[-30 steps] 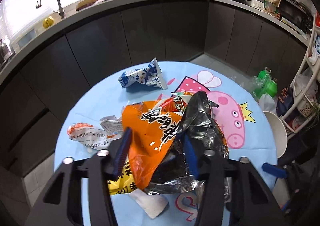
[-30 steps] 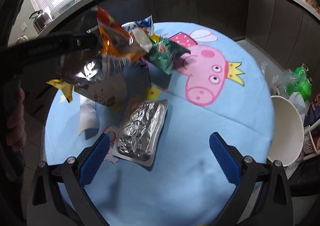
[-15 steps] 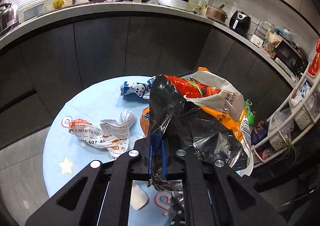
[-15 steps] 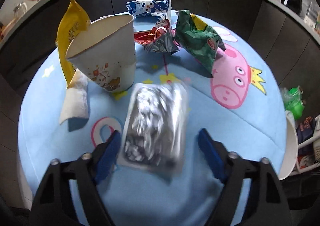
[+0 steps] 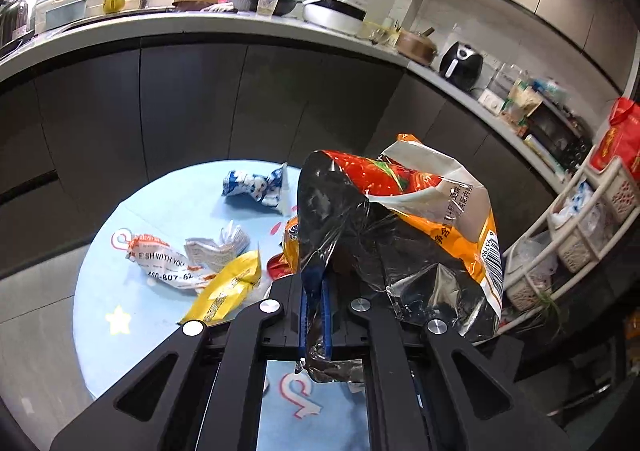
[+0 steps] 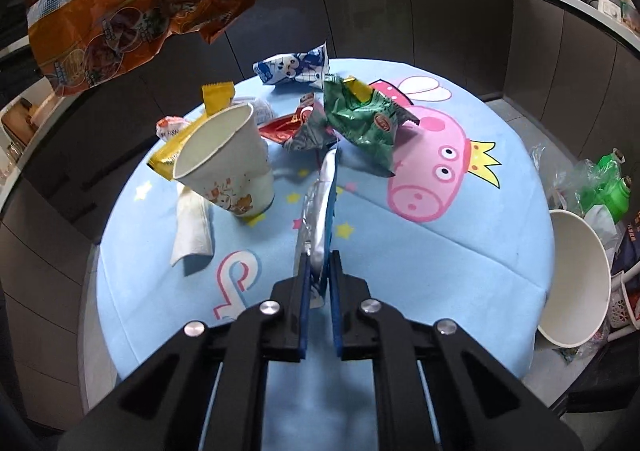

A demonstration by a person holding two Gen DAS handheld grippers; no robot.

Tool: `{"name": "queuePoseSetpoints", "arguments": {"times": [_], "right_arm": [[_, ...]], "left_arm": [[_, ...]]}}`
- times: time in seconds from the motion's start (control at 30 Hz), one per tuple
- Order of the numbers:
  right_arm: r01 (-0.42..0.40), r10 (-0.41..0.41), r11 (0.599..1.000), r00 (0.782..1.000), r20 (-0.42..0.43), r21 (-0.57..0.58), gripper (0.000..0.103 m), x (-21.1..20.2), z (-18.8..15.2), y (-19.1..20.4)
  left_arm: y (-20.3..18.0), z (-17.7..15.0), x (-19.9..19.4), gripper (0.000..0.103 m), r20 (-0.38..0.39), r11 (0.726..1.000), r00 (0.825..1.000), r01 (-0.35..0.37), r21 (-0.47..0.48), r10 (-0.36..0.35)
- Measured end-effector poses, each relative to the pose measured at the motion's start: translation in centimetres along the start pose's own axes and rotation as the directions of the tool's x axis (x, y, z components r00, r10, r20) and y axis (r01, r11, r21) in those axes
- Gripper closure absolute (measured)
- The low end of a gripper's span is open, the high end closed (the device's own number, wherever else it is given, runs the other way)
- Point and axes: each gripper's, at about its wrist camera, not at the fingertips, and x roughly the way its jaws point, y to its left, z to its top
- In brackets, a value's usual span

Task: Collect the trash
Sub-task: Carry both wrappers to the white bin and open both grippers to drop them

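Note:
My left gripper (image 5: 315, 299) is shut on a big orange snack bag (image 5: 400, 227) with a silver inside, held up above the round blue table (image 5: 120, 299). The same bag hangs at the top left of the right wrist view (image 6: 132, 7). My right gripper (image 6: 319, 279) is shut on a flat silver foil pouch (image 6: 320, 207), lifted edge-on off the table (image 6: 440, 259). On the table lie a paper cup (image 6: 228, 167), a green wrapper (image 6: 368, 123), a red wrapper (image 6: 296, 127), a blue-white wrapper (image 6: 292, 69), a yellow wrapper (image 5: 228, 287) and a white napkin (image 6: 192, 227).
A white bin (image 6: 576, 275) stands off the table's right edge, with green bottles (image 6: 608, 187) behind it. Dark cabinets and a counter (image 5: 240, 23) curve around the far side. A white rack (image 5: 580, 235) stands at the right.
My right gripper closed on the silver foil pouch and lifted it on edge. My left gripper stayed shut on the orange bag and held it raised.

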Motion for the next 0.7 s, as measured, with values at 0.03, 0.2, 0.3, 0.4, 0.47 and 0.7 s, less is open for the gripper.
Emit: {"name": "queuePoseSetpoints", "arguments": {"times": [0.03,0.2,0.3,0.4,0.47,0.7], "right_arm": [[-0.007,0.007,1.000,1.000,0.008,0.005,0.093,-0.5,-0.1,-0.2],[-0.026,0.025,0.999,0.998,0.058,0.027,0.093,-3.1,-0.2,-0.8],[-0.003,-0.002,0.999,0.994,0.109,0.043,0.093,-5.0,0.5,-1.6],[0.034,-0.044,0.997,0.987,0.152,0.067,0.093,-7.0,0.7,-3.0],[0.071,-0.088,0.993,0.980,0.179,0.095,0.093,-8.4,0.6,-4.6],[0.208,-0.261,0.940,0.950,0.173,0.272,0.093,-11.5,-1.7,-12.5]], "left_arm": [[-0.2,0.1,-0.5,0.098,0.010,1.000,1.000,0.003,0.000,-0.003],[-1.8,0.2,-1.8,0.098,0.027,0.999,0.999,0.034,0.036,-0.035],[-3.1,0.0,-1.8,0.098,0.018,0.996,0.998,0.057,0.070,-0.058],[-5.1,0.0,-1.0,0.098,0.001,0.993,0.997,0.072,0.098,-0.073],[-6.3,0.0,-0.2,0.098,-0.020,0.988,0.996,0.090,0.124,-0.089],[-12.4,-1.2,5.3,0.098,-0.141,0.959,0.978,0.184,0.216,-0.155]]}}
